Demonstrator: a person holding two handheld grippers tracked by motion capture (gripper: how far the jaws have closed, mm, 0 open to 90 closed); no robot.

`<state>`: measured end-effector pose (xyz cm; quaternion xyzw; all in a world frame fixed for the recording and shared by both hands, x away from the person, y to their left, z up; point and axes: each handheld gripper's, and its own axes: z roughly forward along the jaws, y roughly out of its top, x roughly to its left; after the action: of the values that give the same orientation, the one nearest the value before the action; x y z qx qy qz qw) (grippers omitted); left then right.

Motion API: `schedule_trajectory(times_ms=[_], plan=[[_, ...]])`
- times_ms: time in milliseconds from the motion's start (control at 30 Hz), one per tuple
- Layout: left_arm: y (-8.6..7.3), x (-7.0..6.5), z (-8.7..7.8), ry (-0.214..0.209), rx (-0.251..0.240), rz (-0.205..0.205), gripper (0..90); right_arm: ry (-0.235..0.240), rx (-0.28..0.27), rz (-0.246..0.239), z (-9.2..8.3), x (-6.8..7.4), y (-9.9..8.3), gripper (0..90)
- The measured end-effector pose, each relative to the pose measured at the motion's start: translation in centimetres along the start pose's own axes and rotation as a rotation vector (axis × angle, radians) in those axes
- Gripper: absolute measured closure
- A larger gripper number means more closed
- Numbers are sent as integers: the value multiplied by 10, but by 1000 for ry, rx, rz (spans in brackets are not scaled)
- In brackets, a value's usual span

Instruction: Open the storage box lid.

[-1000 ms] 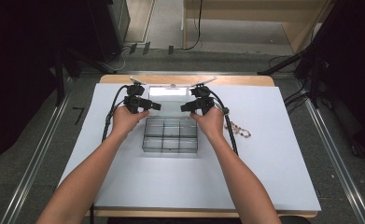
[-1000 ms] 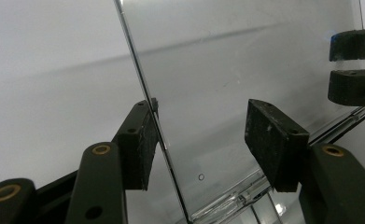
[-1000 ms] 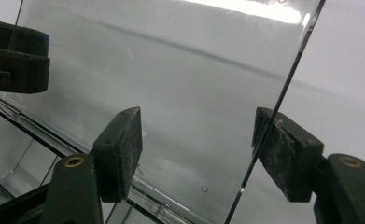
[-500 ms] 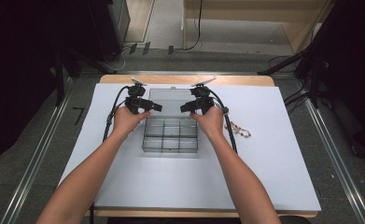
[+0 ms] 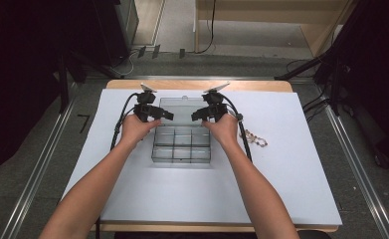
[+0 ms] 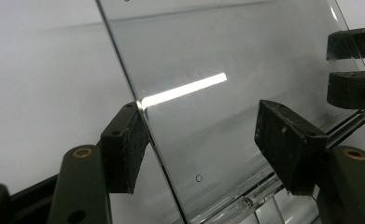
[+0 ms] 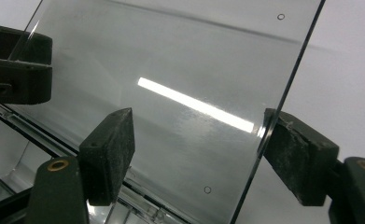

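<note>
A clear plastic compartment box (image 5: 182, 145) sits mid-table with its clear lid (image 5: 182, 105) swung open toward the far side. My left gripper (image 5: 158, 114) is at the lid's left edge and my right gripper (image 5: 201, 114) at its right edge. In the left gripper view the lid (image 6: 208, 70) edge runs between the jaws of the left gripper (image 6: 203, 135), whose far pad stands off it. The right gripper (image 7: 203, 149) straddles the lid (image 7: 171, 60) edge the same way. Both pairs of jaws have just been opening and stand open.
A small beaded chain (image 5: 254, 138) lies on the white table sheet (image 5: 301, 164) right of the box. Each gripper's cable trails back along its forearm. Black stands and floor rails flank the table.
Both hands stay where they were at the lid's two sides. The box and lid have not visibly shifted.
</note>
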<state>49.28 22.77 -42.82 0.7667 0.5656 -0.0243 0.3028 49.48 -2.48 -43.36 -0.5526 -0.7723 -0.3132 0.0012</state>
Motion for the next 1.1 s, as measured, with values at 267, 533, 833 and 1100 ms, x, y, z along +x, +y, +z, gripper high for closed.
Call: schedule_trajectory(times_ms=[267,533,833,1100], plan=[[0,3,3,-5,13,-16,328,10,18,5,3,-3,0,246],[-1,3,4,-4,19,-25,312,9,27,15,4,-4,0,234],[-1,5,5,-10,29,-36,306,23,41,39,5,-6,-1,234],[-1,5,5,-11,29,-39,304,27,46,45,6,-6,0,233]])
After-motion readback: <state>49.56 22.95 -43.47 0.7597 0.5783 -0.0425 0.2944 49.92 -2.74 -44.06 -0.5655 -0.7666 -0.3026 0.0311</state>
